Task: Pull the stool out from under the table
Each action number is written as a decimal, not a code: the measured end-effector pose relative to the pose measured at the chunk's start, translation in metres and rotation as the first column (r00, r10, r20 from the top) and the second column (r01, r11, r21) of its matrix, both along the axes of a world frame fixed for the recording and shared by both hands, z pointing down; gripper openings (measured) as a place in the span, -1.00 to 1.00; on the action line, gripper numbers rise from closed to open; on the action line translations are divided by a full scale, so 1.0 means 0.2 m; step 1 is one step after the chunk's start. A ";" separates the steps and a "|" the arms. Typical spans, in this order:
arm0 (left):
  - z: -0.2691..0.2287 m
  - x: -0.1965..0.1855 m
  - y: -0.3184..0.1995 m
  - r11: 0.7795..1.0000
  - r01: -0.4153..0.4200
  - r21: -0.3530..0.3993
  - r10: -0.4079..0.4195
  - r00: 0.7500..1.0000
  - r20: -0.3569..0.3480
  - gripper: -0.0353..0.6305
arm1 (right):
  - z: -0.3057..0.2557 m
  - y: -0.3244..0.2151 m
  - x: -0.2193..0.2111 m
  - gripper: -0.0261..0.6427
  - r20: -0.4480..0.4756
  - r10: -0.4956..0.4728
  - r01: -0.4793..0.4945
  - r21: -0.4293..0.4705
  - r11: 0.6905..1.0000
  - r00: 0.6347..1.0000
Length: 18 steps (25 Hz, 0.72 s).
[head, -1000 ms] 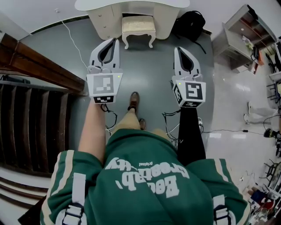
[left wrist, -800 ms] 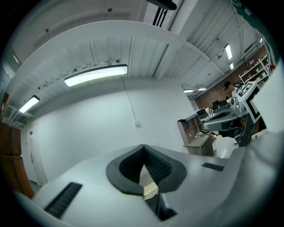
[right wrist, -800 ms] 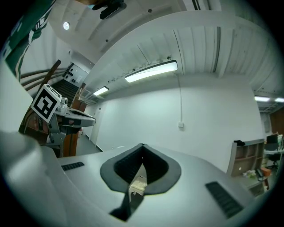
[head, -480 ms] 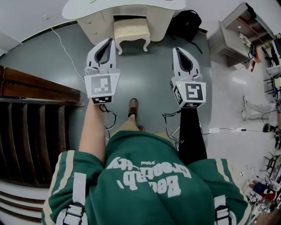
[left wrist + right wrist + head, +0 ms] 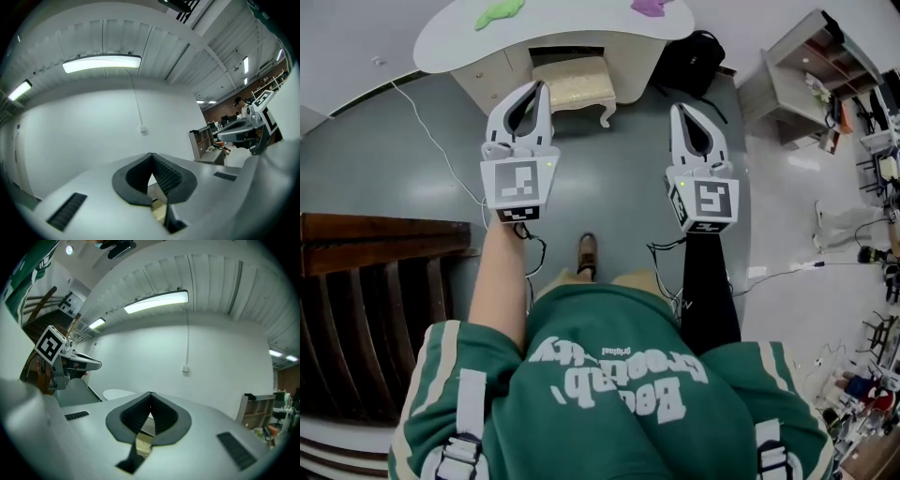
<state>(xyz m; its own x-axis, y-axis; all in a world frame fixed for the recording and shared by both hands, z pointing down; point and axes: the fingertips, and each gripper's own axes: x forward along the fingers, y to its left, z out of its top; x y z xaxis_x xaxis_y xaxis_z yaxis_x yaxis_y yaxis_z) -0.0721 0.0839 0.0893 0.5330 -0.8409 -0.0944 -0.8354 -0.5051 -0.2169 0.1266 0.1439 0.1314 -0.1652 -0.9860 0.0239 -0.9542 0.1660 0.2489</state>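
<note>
Both grippers point level toward the desk [image 5: 572, 26]. The left gripper [image 5: 541, 87] has its jaws clenched tip to tip with nothing between them, as its own view shows [image 5: 151, 157]. The right gripper [image 5: 678, 109] is clenched and empty too [image 5: 150, 394].

The stool [image 5: 577, 84] stands tucked under the desk, in the gap between its two pedestals, with only its front part and front legs showing. It lies ahead of the jaws, between the lines of the two grippers and nearer the left one. In the head view the left jaw tips overlap the stool's left edge, but no view shows whether they touch it. The right jaws are well apart from it.

On the desk top, beyond the jaws, lie a green thing [image 5: 499, 12] and a purple thing [image 5: 649, 6]. A black bag [image 5: 694, 61] sits on the floor ahead of the right jaws, against the desk's right side. Farther right stands a shelf [image 5: 802, 80] with small things in it, too small to tell.
</note>
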 end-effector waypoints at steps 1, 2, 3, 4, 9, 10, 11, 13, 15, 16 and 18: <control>0.02 0.00 -0.04 1.000 -0.001 -0.007 0.001 1.000 0.000 -0.85 | 0.01 -0.04 0.00 -0.90 -0.005 0.009 -0.009 -0.001 1.000 1.000; 0.04 -0.01 -0.08 1.000 -0.002 -0.013 0.002 1.000 0.002 -0.85 | 0.01 -0.07 0.00 -0.90 -0.010 0.015 -0.015 -0.003 1.000 1.000; 0.05 -0.01 -0.11 1.000 -0.002 -0.020 0.002 1.000 0.007 -0.85 | 0.02 -0.09 0.01 -0.90 -0.014 0.020 -0.020 -0.007 1.000 1.000; 0.06 0.00 -0.13 1.000 -0.002 -0.025 0.003 1.000 0.013 -0.85 | 0.02 -0.11 0.01 -0.90 -0.018 0.022 -0.022 -0.013 1.000 1.000; 0.11 -0.02 -0.20 0.999 0.008 -0.038 -0.006 0.999 0.044 -0.85 | 0.04 -0.22 0.02 -0.90 -0.025 0.013 -0.013 -0.023 1.000 1.000; 0.11 -0.03 -0.22 0.999 0.016 -0.038 -0.014 0.999 0.047 -0.85 | 0.04 -0.25 0.02 -0.90 -0.024 0.012 -0.013 -0.017 1.000 1.000; 0.11 -0.04 -0.25 0.999 0.024 -0.037 -0.022 0.999 0.049 -0.85 | 0.03 -0.28 0.03 -0.90 -0.026 0.010 -0.011 -0.009 1.000 1.000; 0.11 -0.06 -0.31 0.999 0.040 -0.032 -0.038 0.998 0.043 -0.86 | 0.03 -0.36 0.02 -0.90 -0.032 -0.010 0.010 0.007 1.000 0.999; 0.11 -0.07 -0.37 0.998 0.066 -0.019 -0.066 0.997 0.031 -0.85 | 0.05 -0.44 0.00 -0.90 -0.031 -0.046 0.047 0.013 0.999 0.998; 0.11 -0.08 -0.41 0.997 0.079 -0.012 -0.079 0.997 0.024 -0.86 | 0.06 -0.49 -0.01 -0.91 -0.029 -0.062 0.063 0.015 0.998 0.998; 0.11 -0.09 -0.50 0.996 0.093 -0.007 -0.093 0.995 0.018 -0.86 | 0.07 -0.59 -0.01 -0.91 -0.025 -0.089 0.090 0.018 0.996 0.996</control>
<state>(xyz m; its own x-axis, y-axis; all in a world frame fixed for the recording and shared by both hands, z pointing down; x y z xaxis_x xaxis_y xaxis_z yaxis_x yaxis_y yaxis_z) -0.0893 -0.0165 0.1114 0.4537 -0.8876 -0.0795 -0.8751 -0.4269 -0.2282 0.1255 0.0254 0.1458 -0.2523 -0.9676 0.0103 -0.9295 0.2453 0.2755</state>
